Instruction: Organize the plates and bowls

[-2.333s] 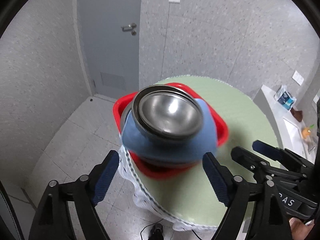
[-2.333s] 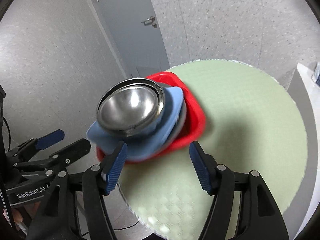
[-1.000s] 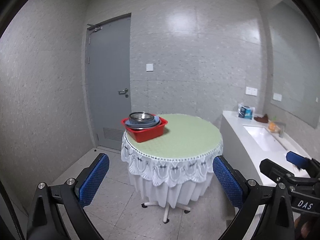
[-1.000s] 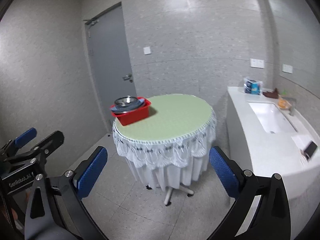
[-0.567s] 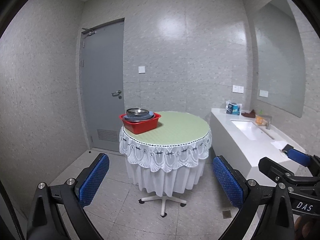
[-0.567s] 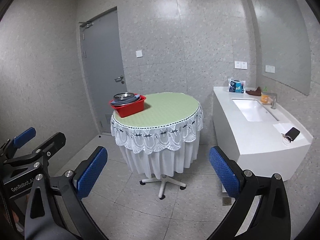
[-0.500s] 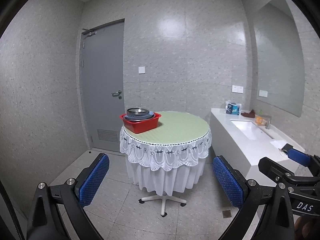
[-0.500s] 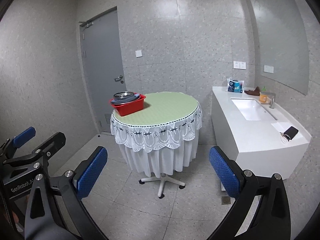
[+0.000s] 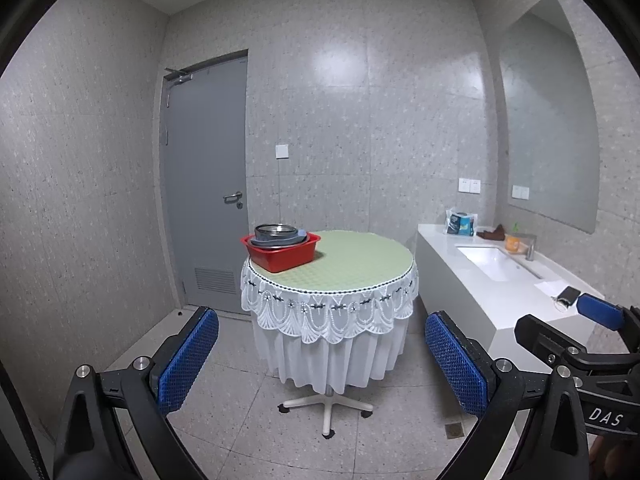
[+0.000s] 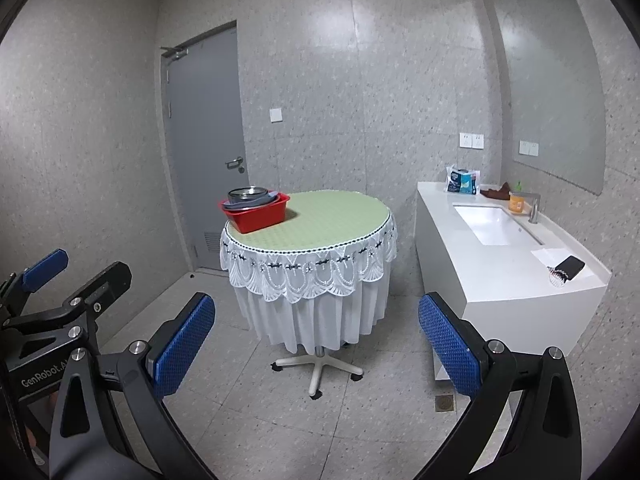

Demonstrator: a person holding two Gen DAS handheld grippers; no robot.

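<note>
Plates and bowls sit far from both claws now: the left claw point(image 9: 322, 360) and right claw point(image 10: 316, 348), jaws wide apart and holding nothing, have backed away from close over the stack to across the floor. At eleven o'clock on the round bench point(image 9: 360, 264), the steel bowl point(image 9: 275, 232) tops blue plates point(image 9: 280, 242) inside the red basin point(image 9: 282, 254), so the stacking looks finished.

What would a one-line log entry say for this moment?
left gripper: open, empty | right gripper: open, empty | red basin: on round table, dishes stacked inside | both grippers far back
</note>
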